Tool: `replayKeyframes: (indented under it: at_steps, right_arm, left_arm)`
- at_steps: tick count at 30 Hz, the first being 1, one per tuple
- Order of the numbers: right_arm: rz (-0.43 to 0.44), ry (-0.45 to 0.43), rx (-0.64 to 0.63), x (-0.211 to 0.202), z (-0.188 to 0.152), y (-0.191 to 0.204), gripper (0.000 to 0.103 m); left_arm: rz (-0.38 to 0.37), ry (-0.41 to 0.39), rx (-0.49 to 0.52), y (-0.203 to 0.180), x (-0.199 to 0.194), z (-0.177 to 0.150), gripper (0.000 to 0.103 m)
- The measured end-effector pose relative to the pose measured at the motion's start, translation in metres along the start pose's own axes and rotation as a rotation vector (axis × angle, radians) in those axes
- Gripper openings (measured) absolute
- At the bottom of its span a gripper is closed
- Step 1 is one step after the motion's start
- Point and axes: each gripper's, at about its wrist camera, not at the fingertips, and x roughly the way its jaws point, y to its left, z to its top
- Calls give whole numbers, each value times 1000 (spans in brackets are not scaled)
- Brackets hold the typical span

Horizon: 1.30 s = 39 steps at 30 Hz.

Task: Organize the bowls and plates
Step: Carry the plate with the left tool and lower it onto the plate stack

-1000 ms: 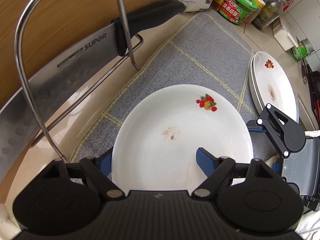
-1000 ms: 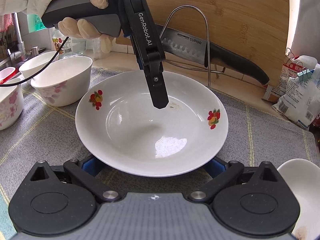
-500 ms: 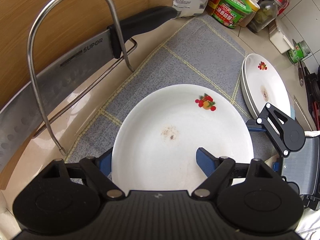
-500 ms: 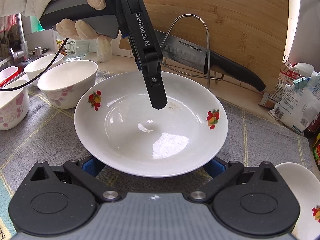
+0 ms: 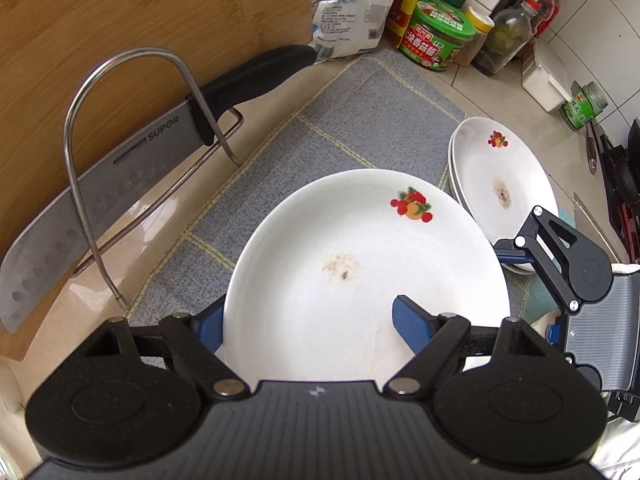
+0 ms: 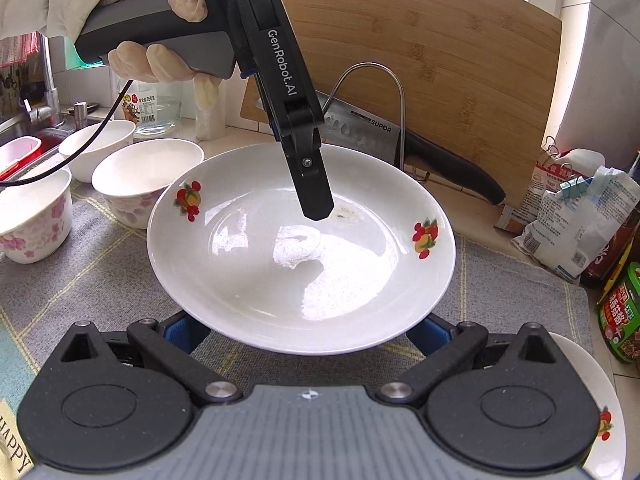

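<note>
A white plate (image 5: 340, 264) with fruit prints and a brown stain hangs above the grey mat (image 5: 360, 120). My left gripper (image 5: 308, 312) is shut on its rim, one blue pad on top and the other beneath. In the right wrist view its upper finger (image 6: 312, 184) reaches down into the plate (image 6: 300, 272). My right gripper (image 6: 304, 330) sits under the near rim with its jaws wide apart and its tips hidden by the plate. From the left wrist view it (image 5: 532, 288) stands at the plate's right edge. A stack of matching plates (image 5: 504, 184) lies further right.
Three flowered bowls (image 6: 148, 176) stand on the mat at left, near the sink. A steel wire rack (image 5: 80, 160) holds a cleaver (image 5: 120, 168) against a wooden cutting board (image 6: 440, 40). Bags and jars (image 5: 436, 36) crowd the back right.
The plate and both grippers have risen together off the mat. The rack, cleaver and plate stack look smaller and further away. Neither grip has changed.
</note>
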Motion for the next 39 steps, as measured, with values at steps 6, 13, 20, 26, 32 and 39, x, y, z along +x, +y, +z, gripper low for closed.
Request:
replayKeyframes:
  at_steps: [6, 13, 20, 26, 32, 39]
  right_arm:
    - [-12, -7, -1, -16, -5, 0, 103]
    - [-40, -15, 6, -34, -12, -4, 103]
    - [-88, -16, 32, -54, -26, -19, 103]
    - [-148, -7, 69, -73, -43, -35, 103]
    - [-214, 10, 114, -91, -61, -52, 103]
    - [-288, 36, 171, -106, -76, -65, 103]
  left_arm:
    - [7, -7, 11, -15, -6, 1, 83]
    - [7, -11, 28, -38, -12, 12, 83]
    - [-6, -8, 79, -66, -4, 29, 83]
    - [-30, -2, 142, -92, 10, 48, 83]
    - [-62, 10, 210, -118, 30, 65, 83]
    - [-99, 31, 292, -151, 52, 84, 83]
